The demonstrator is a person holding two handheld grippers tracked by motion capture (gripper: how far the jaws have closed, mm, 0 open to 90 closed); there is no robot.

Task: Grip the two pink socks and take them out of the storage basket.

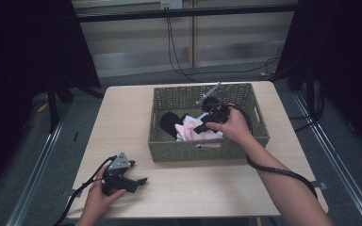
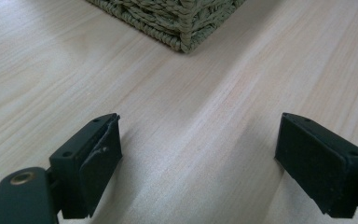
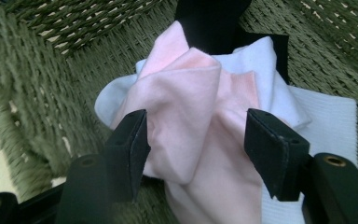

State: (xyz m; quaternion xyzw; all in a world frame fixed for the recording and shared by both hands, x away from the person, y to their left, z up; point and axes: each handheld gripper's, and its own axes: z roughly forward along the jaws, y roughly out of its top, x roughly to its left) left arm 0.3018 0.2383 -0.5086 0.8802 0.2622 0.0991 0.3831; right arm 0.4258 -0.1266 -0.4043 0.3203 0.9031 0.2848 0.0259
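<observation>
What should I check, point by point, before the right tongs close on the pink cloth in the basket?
1. Pink cloth lies between the jaws of the right tongs: ok.
2. Pads pressing on the cloth: cannot tell; the left jaw looks to touch a fold, while the right one seems apart.
3. White cloth free of the bite: cannot tell, it lies just beside and under the pink one.
4. Black cloth out of the bite: ok, it lies beyond the jaws.
5. Jaws clear of the woven basket wall: ok.
6. Left tongs open, with bare table between them, away from the work: ok.
</observation>
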